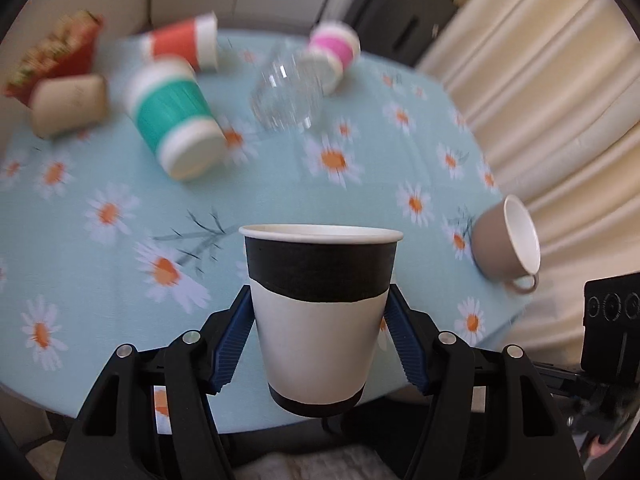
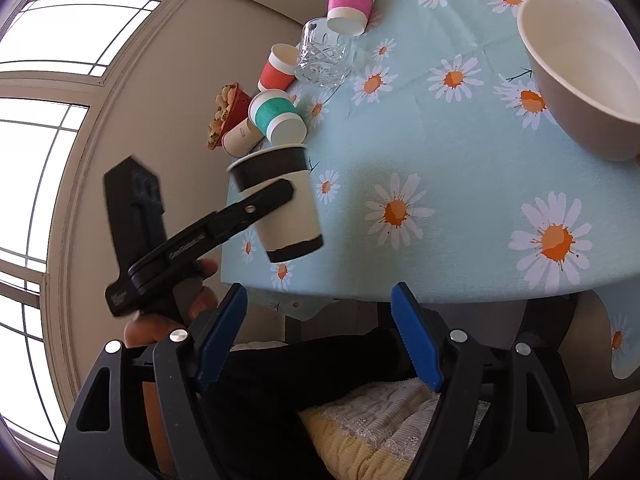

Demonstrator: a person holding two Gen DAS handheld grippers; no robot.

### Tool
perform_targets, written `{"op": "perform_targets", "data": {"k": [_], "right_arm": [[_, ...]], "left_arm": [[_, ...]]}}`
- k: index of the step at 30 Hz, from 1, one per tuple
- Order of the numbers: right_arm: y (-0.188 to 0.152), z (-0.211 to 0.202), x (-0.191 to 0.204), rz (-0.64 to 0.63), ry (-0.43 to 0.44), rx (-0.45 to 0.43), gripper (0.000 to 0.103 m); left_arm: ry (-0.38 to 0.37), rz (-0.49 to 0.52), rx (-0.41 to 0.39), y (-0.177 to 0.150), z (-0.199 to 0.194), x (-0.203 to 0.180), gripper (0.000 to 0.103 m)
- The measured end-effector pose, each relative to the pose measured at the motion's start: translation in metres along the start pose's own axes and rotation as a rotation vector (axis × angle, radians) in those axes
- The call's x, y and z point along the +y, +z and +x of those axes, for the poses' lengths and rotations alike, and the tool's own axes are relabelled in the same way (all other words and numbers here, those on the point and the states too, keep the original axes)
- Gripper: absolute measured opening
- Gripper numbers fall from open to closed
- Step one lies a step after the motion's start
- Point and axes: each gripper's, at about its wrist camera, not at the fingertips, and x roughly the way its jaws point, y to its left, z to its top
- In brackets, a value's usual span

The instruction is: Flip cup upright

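held item: black-and-white paper cup (image 1: 322, 316), mouth up, lifted off the daisy-print blue tabletop (image 1: 120, 248) near its 6 o'clock edge.
left tongs (image 1: 320, 344): clamped on the cup's white mid-wall, one blue pad at 9 o'clock and one at 3 o'clock; a side grip leaves mouth and base free, which suits a turn to upright and a set-down.
right tongs (image 2: 320, 340): apart, nothing between them, held back off the tabletop edge; judged to be standing by.
task stage: cup appears already turned upright; setting it down remains.
other cups: green-banded paper cup (image 1: 172, 116) at 10 o'clock, orange-banded paper cup (image 1: 188, 42) and pink-banded paper cup (image 1: 334, 50) at 12 o'clock, cut-glass tumbler (image 1: 286, 94), beige ceramic teacup (image 1: 506, 240) at 3 o'clock; all lie on their sides in the left view.
risk: thin paper wall may buckle under hard clamping.
writing: small print on the left tool's arm in the right view, too blurred to read; no legible brand on the cup.
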Motion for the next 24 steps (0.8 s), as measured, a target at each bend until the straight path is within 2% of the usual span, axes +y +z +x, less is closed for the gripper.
{"op": "perform_targets", "data": {"k": [3, 7, 10, 16, 19, 24], "right_arm": [[0.001, 0.001, 0.001, -0.006, -0.006, -0.009, 0.074], [-0.001, 0.000, 0.006, -0.036, -0.014, -0.029, 0.074], [-0.001, 0.001, 0.008, -0.049, -0.011, -0.041, 0.074], [0.001, 0.001, 0.006, -0.052, -0.020, -0.063, 0.074], [0.001, 0.004, 0.005, -0.050, -0.022, -0.062, 0.074], [0.001, 0.009, 0.002, -0.036, -0.026, -0.049, 0.074]], "left_arm": [[0.020, 0.002, -0.122, -0.011, -0.016, 0.000, 0.063], [0.061, 0.020, -0.323, -0.036, -0.030, -0.006, 0.063], [0.118, 0.071, -0.456, -0.057, -0.032, -0.014, 0.063], [0.148, 0.095, -0.707, -0.092, -0.028, -0.017, 0.063], [0.190, 0.098, -0.785, -0.100, -0.018, -0.017, 0.063], [0.231, 0.095, -0.847, -0.113, 0.004, -0.016, 0.063]]}}
